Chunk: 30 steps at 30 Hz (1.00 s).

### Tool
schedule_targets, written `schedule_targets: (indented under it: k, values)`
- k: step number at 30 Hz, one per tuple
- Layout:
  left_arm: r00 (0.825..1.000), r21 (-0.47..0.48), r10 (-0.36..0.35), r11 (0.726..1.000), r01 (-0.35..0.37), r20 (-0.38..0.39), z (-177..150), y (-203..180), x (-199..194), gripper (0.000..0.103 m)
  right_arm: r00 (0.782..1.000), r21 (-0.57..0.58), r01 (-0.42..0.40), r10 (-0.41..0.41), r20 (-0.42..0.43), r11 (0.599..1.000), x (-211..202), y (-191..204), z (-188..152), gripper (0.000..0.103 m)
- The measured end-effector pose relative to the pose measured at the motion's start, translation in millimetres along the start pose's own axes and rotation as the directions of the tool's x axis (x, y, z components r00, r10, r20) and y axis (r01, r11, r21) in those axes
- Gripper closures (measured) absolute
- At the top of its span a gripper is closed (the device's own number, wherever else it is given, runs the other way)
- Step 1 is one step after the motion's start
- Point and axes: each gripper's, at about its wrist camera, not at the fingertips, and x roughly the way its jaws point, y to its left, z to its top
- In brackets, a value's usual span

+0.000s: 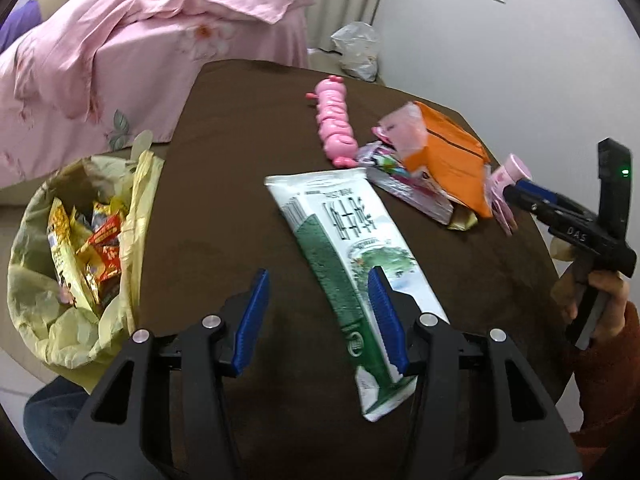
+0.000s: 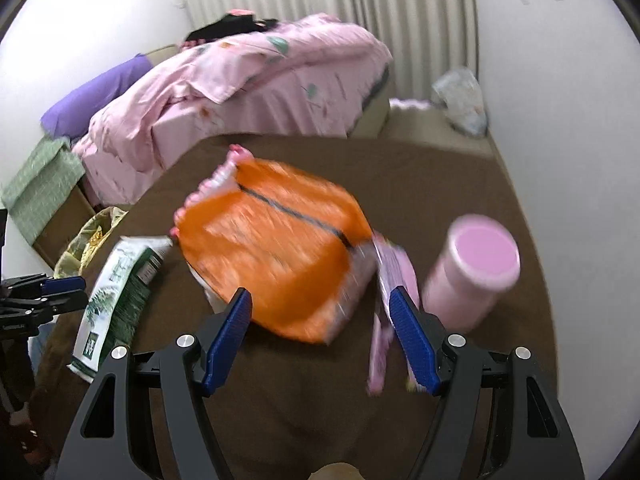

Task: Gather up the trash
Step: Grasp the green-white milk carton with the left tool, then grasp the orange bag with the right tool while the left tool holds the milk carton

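Left gripper ribbed blue pads parted, nothing held | flat glossy green-white pouch lies centre frame on brown cloth table | right gripper jaws wide, empty | crinkled orange bag centre | yellow-lined bin left, wrappers inside

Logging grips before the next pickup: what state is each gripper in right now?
Left gripper: open, holding nothing.
Right gripper: open, holding nothing.
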Motion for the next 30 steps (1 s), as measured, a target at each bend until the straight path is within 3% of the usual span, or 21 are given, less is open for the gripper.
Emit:
schedule_targets:
  k: [2, 6, 12, 15, 22, 26, 30]
  values:
    - [1.0, -0.007, -0.012, 1.0, 0.013, 0.003, 1, 3, 0, 0.054, 0.999, -0.06, 0.031, -0.03, 0.018, 0.998, 1, 11, 15, 0.035]
    - [0.999, -0.007, -0.033, 0.999, 0.033, 0.007, 2, 0, 3, 0.053, 1.0, -0.096, -0.014, 0.015, 0.018, 0.995, 16, 12, 47, 0.035]
    - [0.998, -0.028, -0.066, 0.997, 0.066, -0.002, 1, 4, 4, 0.052, 0.994, -0.071, -0.091, 0.086, -0.072, 0.993, 66, 3, 81, 0.036]
    - [0.996, -0.06, -0.09, 0.994, 0.09, 0.006, 3, 10, 4, 0.048, 0.986, -0.044, -0.107, 0.1, -0.136, 0.993, 75, 4, 68, 0.037]
    - [0.994, -0.07, -0.099, 0.993, 0.096, -0.045, 25, -1, 29, 0.042, 0.985, -0.062, -0.101, 0.091, -0.144, 0.993, 24, 17, -6, 0.037]
    - [0.996, -0.047, -0.062, 0.997, 0.059, -0.066, 41, -18, 47, 0.041, 0.98, 0.014, -0.127, 0.128, -0.151, 0.992, 2, 15, -40, 0.037]
    - [0.996, 0.013, -0.003, 1.0, 0.004, -0.089, 53, -37, 57, 0.041, 0.988, -0.007, -0.073, 0.071, -0.136, 0.997, -14, 23, -59, 0.037]
